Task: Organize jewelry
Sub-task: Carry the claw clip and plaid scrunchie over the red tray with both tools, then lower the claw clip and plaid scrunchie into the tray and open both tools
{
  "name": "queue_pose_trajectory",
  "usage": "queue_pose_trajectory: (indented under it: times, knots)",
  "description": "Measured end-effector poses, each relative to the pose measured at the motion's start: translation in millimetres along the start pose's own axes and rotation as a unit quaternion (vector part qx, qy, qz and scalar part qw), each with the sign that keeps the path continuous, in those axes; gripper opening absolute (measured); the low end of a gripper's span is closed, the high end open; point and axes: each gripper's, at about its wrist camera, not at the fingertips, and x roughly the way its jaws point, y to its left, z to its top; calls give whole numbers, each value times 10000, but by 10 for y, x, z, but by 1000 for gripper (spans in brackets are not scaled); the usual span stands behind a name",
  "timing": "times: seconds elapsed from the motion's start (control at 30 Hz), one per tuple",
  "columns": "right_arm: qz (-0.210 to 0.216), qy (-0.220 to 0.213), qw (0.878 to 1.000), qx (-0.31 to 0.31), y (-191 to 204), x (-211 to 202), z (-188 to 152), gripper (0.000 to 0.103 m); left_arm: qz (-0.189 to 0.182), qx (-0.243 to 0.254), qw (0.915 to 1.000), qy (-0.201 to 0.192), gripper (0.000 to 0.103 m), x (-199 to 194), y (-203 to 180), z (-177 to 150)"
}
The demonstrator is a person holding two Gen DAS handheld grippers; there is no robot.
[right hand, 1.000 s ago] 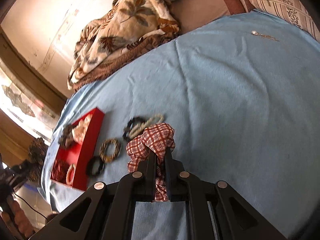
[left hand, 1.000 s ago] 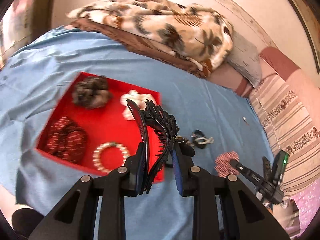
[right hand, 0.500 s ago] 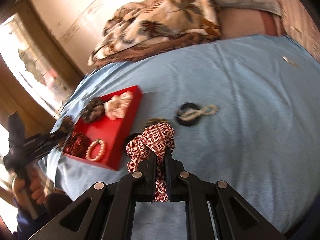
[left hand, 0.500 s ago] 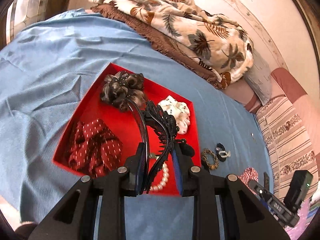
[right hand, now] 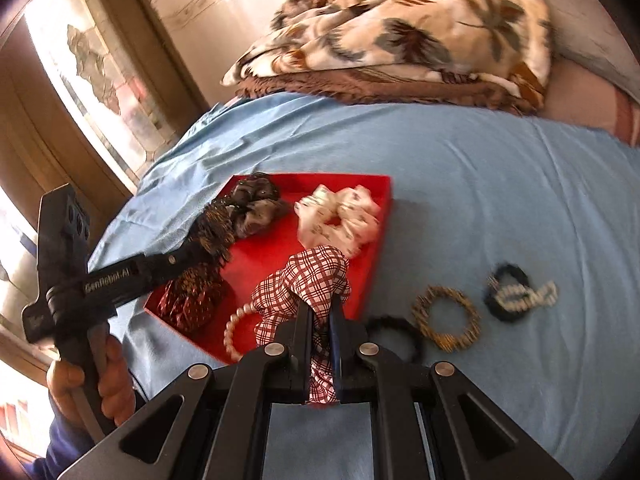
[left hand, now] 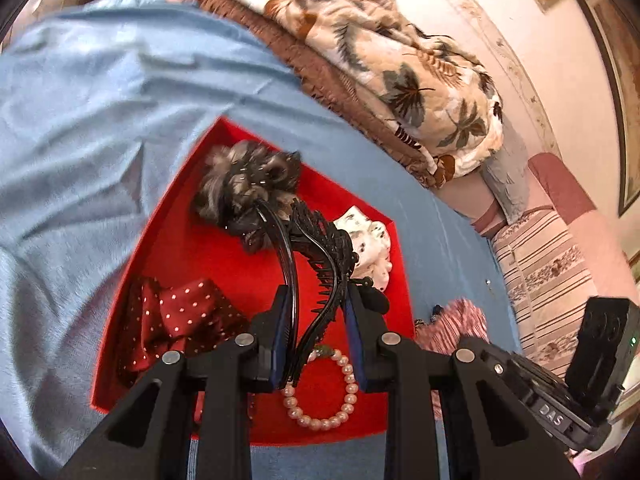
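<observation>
left gripper [left hand: 316, 308] jaws clamp black hair claw [left hand: 320, 248] | right gripper [right hand: 320, 316] jaws pinch checked scrunchie [right hand: 308, 280], possibly above red tray [right hand: 256, 256]

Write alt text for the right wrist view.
The right gripper pinches a red plaid scrunchie above a red tray of scrunchies and a pearl bracelet on a blue bedsheet. Three more bands lie on the sheet beside it.
</observation>
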Motion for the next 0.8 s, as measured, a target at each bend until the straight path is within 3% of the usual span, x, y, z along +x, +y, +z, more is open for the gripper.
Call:
queue_pose_trajectory:
  times: [0.17,0.5,0.8]
  knots:
    - [-228,131,9995,-144,116,337,177,8,-102,-110,9999,35,25,48,64,12]
    - [-349,502,9981,-36,131,724,203,8,450,-145,9989,-62,25,75,143,29]
    - [-387,620,9973,-44,152,852,174,10,573,-215,9980,-135,26,58,189,51]
